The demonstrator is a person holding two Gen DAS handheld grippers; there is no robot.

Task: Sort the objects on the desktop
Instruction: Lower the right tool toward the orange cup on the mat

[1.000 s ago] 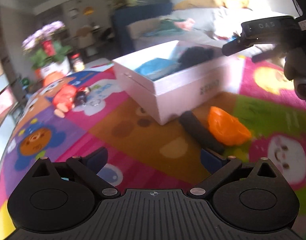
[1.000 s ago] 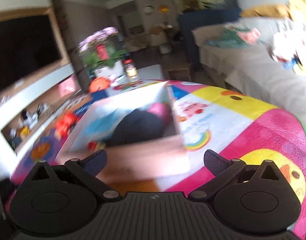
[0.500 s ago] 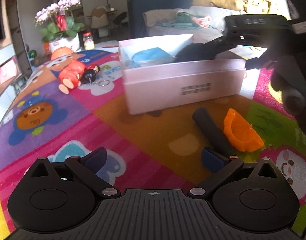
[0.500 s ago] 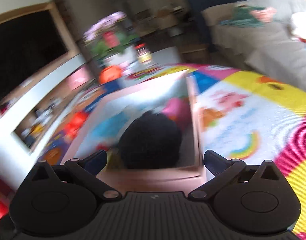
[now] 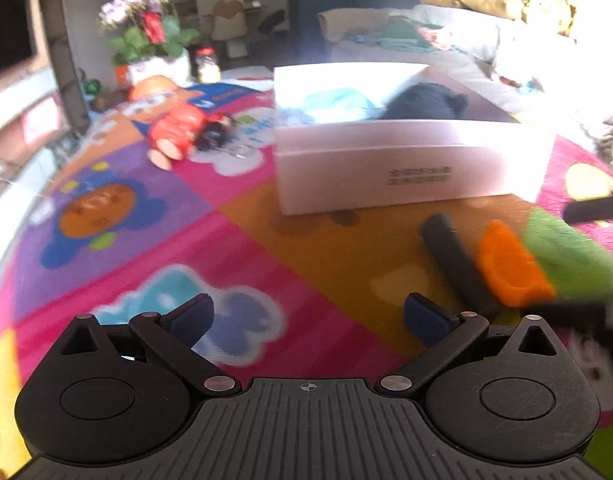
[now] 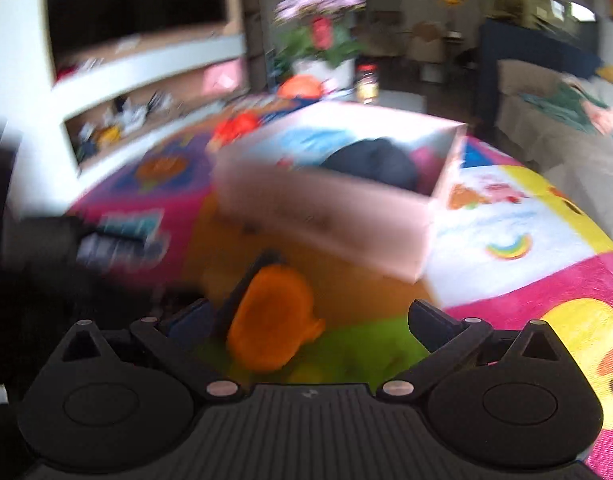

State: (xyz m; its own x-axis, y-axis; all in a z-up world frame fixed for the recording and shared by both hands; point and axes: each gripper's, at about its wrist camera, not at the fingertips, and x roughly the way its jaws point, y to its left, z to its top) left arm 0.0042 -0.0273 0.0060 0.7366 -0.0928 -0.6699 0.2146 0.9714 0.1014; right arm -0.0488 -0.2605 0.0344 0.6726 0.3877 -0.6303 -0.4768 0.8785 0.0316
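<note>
Right wrist view: the right gripper (image 6: 308, 314) hangs spread wide above the orange toy (image 6: 270, 320), holding nothing; the black cylinder (image 6: 246, 284) touches that toy; beyond sits the white box (image 6: 326, 208); the left gripper (image 5: 306, 316) is likewise parted, empty, over the play mat (image 5: 146, 208).

A home living room: sofa (image 5: 446, 46), TV (image 6: 134, 0), potted flowers (image 5: 150, 36) and a children's play mat (image 5: 146, 216) on the floor.
</note>
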